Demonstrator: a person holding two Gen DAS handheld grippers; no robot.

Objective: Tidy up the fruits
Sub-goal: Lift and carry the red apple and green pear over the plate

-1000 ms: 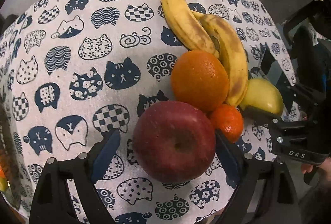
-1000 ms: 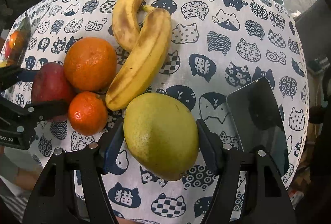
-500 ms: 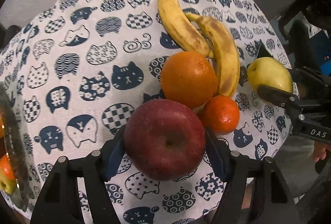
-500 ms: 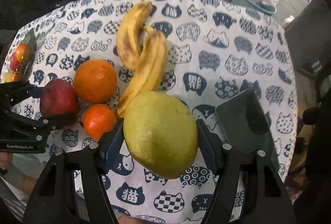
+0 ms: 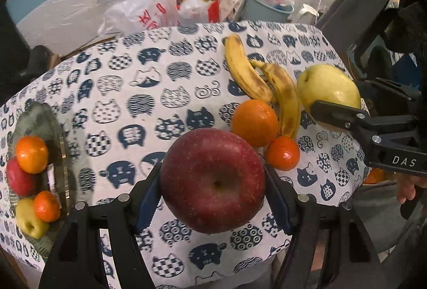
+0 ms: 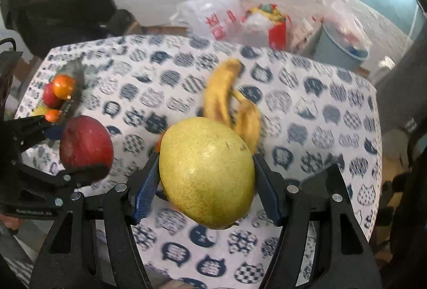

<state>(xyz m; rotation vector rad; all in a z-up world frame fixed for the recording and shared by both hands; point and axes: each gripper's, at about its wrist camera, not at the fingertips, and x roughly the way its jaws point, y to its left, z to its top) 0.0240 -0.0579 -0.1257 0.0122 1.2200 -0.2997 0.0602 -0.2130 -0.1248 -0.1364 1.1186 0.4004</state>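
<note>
Left tool (image 5: 213,182): clamped on the red apple (image 5: 212,180), raised above the tabletop (image 5: 160,91).
Right tool (image 6: 206,176): clamped on the yellow-green pear (image 6: 206,172), raised above the tabletop, right of the left tool.

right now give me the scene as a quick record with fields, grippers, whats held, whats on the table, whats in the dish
left gripper: shut on red apple, lifted off the cloth
right gripper: shut on yellow-green pear, lifted off the cloth
on tablecloth: two bananas joined at the stem, large orange, small mandarin touching the orange
glass dish: at the left table edge, holds two mandarins, a red fruit and a yellow-green fruit
behind table: plastic bags, pale blue bin
</note>
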